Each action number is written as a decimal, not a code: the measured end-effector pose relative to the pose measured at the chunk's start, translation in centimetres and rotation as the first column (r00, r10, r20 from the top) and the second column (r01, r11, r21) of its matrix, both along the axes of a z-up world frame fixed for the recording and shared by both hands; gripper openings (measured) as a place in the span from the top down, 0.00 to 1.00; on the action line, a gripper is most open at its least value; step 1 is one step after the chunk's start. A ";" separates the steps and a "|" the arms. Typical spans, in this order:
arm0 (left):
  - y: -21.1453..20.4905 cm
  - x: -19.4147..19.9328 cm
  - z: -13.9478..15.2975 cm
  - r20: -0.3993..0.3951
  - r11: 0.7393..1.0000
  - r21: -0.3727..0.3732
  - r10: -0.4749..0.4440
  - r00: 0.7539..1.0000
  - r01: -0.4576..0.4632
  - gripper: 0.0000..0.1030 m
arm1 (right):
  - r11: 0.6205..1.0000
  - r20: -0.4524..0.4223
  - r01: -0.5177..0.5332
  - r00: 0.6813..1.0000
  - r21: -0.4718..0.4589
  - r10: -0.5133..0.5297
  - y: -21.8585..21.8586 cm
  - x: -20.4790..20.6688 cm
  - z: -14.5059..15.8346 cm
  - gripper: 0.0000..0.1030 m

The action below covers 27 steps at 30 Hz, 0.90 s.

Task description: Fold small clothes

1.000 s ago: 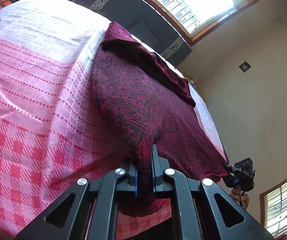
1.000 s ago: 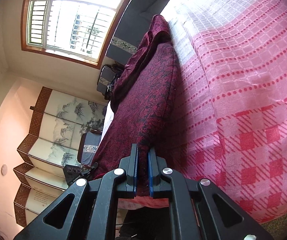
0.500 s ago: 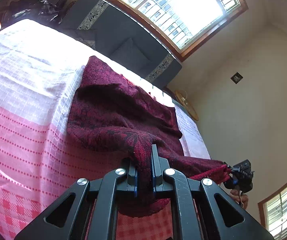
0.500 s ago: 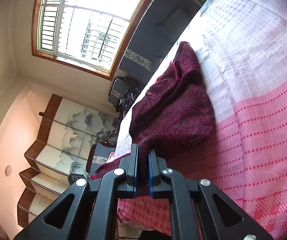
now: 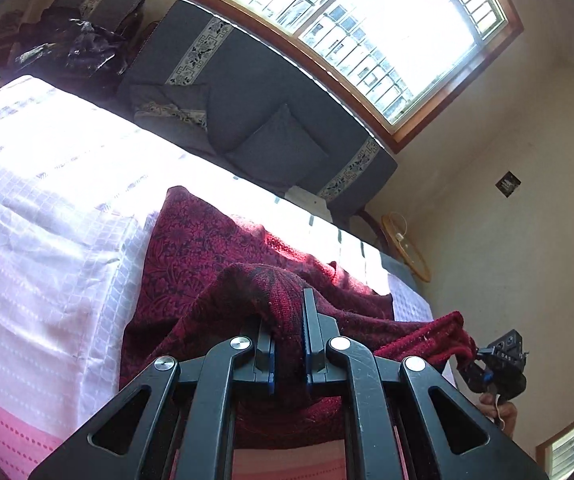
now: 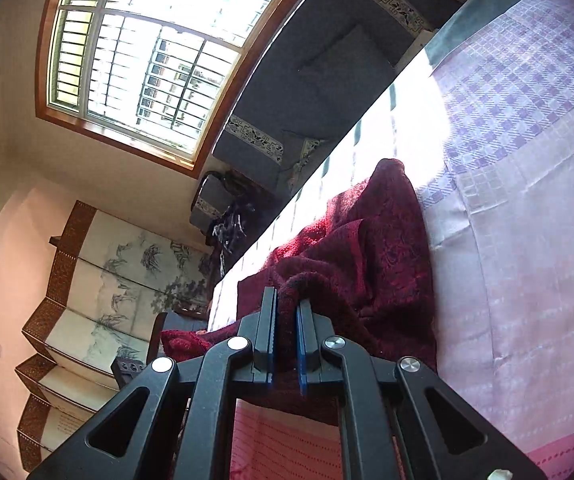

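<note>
The bed (image 5: 47,264) fills the near part of both views, under a checked cover, white in the sun at the far side and pink at the near side. Its far edge runs just beside a dark sofa (image 5: 271,120) that stands under the big window (image 5: 367,20). On the left half of the bed the cover is bare and flat, also on the right side in the right wrist view.

The red cloth (image 5: 207,256) lies on the bed near the far edge, with its far part flat and its near part lifted and folded over. A folding screen (image 6: 99,280) stands against the wall at the left in the right wrist view.

The left gripper (image 5: 287,344) is clamped on one near corner of the cloth, with fabric bunched between the fingers. The right gripper (image 6: 285,340) is clamped on the other corner in the same way. In the left wrist view the right gripper (image 5: 499,368) shows at the far right, with the cloth edge stretched to it.
</note>
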State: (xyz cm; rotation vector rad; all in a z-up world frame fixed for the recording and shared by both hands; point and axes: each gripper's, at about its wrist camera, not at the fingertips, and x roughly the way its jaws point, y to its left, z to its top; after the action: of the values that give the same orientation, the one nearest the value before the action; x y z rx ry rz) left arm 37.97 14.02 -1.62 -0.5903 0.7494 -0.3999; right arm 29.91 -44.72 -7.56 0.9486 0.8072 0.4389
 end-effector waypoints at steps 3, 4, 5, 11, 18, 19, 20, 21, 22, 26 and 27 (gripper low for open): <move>-0.4 2.8 -1.5 -0.026 1.000 0.020 0.016 1.000 -0.015 0.90 | 1.000 -0.037 0.015 0.999 -0.010 -0.015 -0.1 2.5 -1.6 0.92; -0.5 3.6 -2.0 -0.031 0.999 0.026 0.019 0.999 -0.018 0.90 | 1.000 -0.048 0.020 0.999 -0.011 -0.020 -0.1 3.1 -2.0 0.92; -0.6 4.2 -2.4 -0.034 0.999 0.032 0.022 0.999 -0.020 0.90 | 1.000 -0.057 0.023 0.998 -0.015 -0.024 -0.1 3.8 -2.4 0.92; -1.0 7.2 -4.0 -0.043 0.998 0.053 0.038 0.998 -0.036 0.90 | 0.999 -0.086 0.047 0.995 -0.016 -0.048 -0.2 6.5 -4.2 0.93; 0.2 9.3 -5.8 -0.102 0.994 -0.090 0.046 0.994 -0.055 0.76 | 0.998 -0.088 0.065 0.994 -0.013 -0.066 0.2 8.3 -5.4 0.89; 0.3 9.3 -5.9 -0.115 0.992 -0.114 0.047 0.992 -0.060 0.74 | 0.998 -0.083 0.066 0.994 -0.006 -0.066 0.2 8.4 -5.5 0.87; 0.5 9.3 -6.0 -0.117 0.989 -0.137 0.047 0.992 -0.063 0.68 | 0.997 -0.078 0.073 0.994 0.003 -0.072 0.3 8.4 -5.6 0.86; 0.8 9.3 -5.9 -0.112 0.986 -0.155 0.052 0.992 -0.069 0.57 | 0.997 -0.072 0.082 0.994 0.016 -0.081 0.3 8.4 -5.7 0.84; 1.2 9.1 -5.7 -0.104 0.983 -0.156 0.079 0.991 -0.095 0.47 | 0.995 -0.067 0.094 0.994 0.028 -0.092 0.2 8.4 -5.7 0.79; 3.9 8.0 -4.4 -0.044 0.949 -0.252 0.185 0.982 -0.190 0.10 | 0.984 -0.001 0.163 0.987 0.070 -0.163 -0.7 7.3 -5.2 0.53; 4.6 8.0 -4.1 -0.051 0.944 -0.261 0.193 0.980 -0.200 0.09 | 0.982 0.016 0.169 0.985 0.084 -0.170 -0.9 6.9 -5.0 0.53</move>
State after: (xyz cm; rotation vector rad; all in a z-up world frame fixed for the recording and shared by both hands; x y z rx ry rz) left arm 46.01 18.63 -5.76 -0.9159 0.6574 -0.3097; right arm 36.84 -45.65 -12.56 1.0779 0.6855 0.3360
